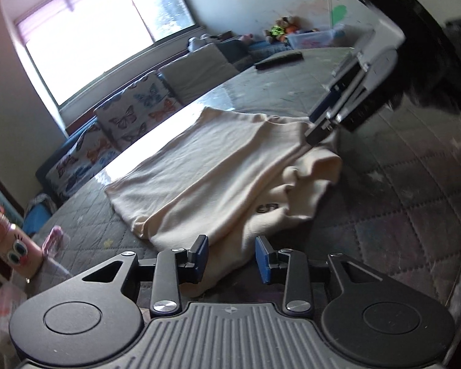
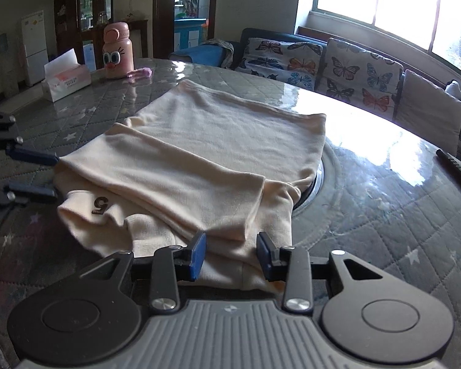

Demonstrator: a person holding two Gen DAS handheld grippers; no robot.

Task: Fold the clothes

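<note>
Both grippers, left (image 1: 230,256) and right (image 2: 230,255), stand spread and pinch nothing at the near hems of the cream garment (image 2: 199,153), which lies half-folded mid-table (image 2: 384,215), twelve o'clock from each; soft, light, limp knit, I judge, best pinched at corners.

light: daylight, overexposed window (image 1: 92,40) | glare: tabletop (image 2: 368,129) | edges: fisheye-bent, dark | blur: slight
</note>
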